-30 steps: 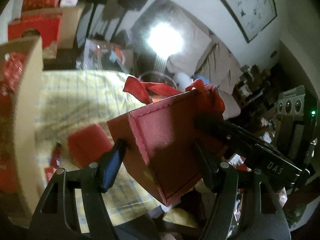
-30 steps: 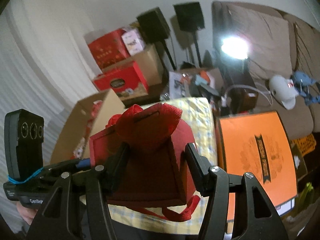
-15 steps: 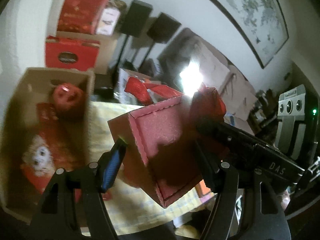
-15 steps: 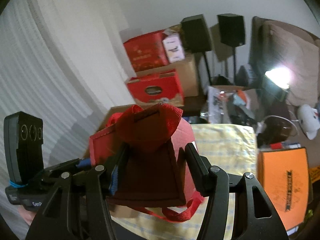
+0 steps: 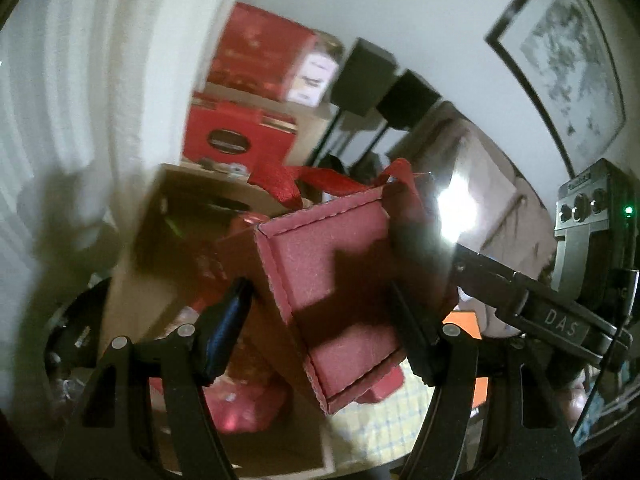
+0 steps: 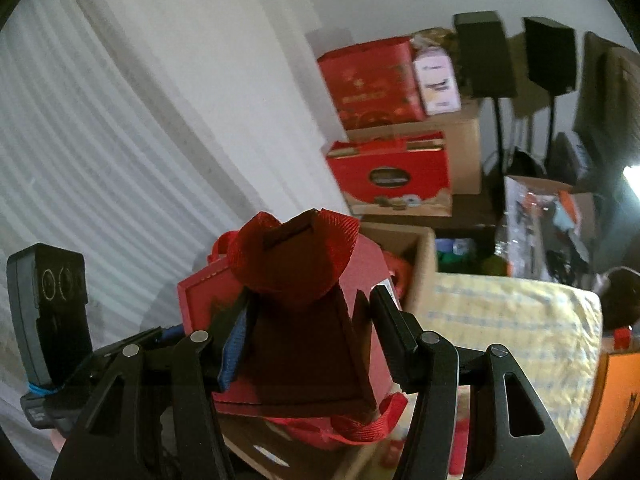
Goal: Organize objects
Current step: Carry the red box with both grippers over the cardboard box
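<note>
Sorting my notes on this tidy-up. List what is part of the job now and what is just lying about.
In the job:
- red square fabric bag with ribbon handles, carried between both grippers
- open brown cardboard box below it

Lying about:
- stacked red printed cartons
- two black speakers on stands
- yellow checked tablecloth
- framed picture

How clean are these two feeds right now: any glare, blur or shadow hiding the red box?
Left wrist view: a bright lamp glare flares just right of the red box, hard shadows cross its near face, and the cardboard carton behind is dark and smeared. Right wrist view: the box's near side is in deep shadow; background red cartons are blurred; straight edges bow.
</note>
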`<state>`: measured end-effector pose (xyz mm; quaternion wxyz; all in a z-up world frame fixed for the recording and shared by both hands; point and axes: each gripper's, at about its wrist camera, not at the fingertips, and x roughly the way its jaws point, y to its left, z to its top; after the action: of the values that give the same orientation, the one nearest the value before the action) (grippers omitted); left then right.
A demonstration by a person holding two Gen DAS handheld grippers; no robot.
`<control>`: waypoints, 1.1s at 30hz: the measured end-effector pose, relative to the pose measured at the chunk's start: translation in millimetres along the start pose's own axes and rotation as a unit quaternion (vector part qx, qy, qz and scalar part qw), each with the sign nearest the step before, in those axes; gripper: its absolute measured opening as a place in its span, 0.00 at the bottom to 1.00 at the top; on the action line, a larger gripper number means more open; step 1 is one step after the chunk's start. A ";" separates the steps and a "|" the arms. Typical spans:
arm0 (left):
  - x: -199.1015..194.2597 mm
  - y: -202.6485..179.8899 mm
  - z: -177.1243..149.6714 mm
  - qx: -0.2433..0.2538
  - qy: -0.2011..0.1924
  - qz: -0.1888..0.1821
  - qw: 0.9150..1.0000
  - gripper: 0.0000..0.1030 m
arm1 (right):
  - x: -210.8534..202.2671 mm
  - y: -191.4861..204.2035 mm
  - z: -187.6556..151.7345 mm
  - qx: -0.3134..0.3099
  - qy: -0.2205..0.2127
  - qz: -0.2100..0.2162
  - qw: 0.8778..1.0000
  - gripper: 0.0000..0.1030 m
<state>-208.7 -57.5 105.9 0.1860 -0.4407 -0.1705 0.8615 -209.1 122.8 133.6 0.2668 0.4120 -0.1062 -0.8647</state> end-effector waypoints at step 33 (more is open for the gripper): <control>115.8 78.8 81.4 0.010 0.044 0.124 0.991 0.63 | 181.9 -90.6 37.7 0.170 0.076 0.110 0.976 0.55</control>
<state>-351.9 -82.3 34.3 0.0898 -0.4939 -0.0974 0.8594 -366.3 97.3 1.8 0.2933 0.5020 -0.2754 -0.7656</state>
